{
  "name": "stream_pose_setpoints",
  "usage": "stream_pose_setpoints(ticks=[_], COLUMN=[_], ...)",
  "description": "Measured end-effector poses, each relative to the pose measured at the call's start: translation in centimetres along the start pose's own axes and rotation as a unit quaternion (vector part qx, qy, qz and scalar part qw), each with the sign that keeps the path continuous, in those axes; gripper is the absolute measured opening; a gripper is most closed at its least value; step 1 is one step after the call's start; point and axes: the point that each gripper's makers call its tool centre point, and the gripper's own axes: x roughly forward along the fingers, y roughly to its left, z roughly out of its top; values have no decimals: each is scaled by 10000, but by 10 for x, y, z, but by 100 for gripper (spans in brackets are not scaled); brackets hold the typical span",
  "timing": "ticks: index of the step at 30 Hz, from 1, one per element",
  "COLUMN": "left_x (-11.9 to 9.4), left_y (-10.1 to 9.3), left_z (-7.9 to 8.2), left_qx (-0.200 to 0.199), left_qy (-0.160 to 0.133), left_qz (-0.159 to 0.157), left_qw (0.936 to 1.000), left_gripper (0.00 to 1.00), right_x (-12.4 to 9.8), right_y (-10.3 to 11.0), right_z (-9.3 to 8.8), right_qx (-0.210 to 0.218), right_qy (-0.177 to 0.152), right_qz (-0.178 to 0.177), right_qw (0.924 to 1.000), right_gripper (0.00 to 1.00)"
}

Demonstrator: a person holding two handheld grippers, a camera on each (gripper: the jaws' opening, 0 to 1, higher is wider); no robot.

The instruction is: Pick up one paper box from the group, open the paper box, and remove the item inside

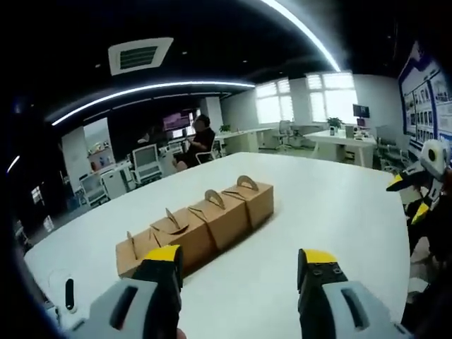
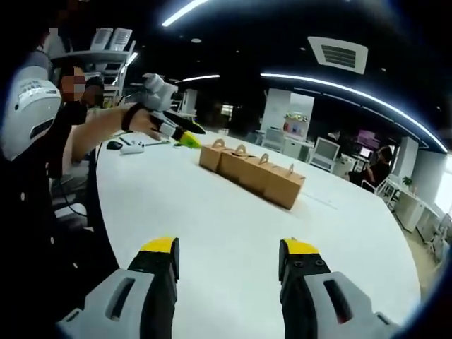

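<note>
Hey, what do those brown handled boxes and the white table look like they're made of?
The four brown handled boxes look like matte kraft cardboard: flat tan colour, folded edges, cut-out handles on top. The white table appears to be smooth laminate or painted board, with a faint sheen; the exact material is unclear.

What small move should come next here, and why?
Probably advance the left gripper toward the nearest paper box in the row: its jaws stand open and empty, all four boxes sit closed on the white table, and the right gripper is open too.

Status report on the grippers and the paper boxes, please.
Left gripper open, empty. Right gripper open, empty. Four paper boxes closed, in a row, untouched.
</note>
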Motion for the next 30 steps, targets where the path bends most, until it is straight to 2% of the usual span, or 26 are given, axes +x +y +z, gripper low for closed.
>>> stream_pose_setpoints(ticks=[9, 14, 26, 30], left_x=[35, 57, 110, 126], left_y=[10, 12, 9, 13], left_z=[5, 14, 35, 39], left_qx=[-58, -125, -130, -179], left_qy=[65, -3, 219, 274], left_qz=[111, 239, 243, 319], left_qw=[9999, 9996, 9994, 9990], left_gripper=[66, 65, 57, 51], right_x=[-5, -7, -3, -3], right_y=[0, 0, 2, 3], right_z=[-4, -9, -15, -18], right_qx=[50, 47, 89, 119], right_qy=[0, 34, 36, 30], right_qz=[-25, -33, -4, -1], right_qw=[10000, 10000, 10000, 9999], right_gripper=[57, 57, 56, 56])
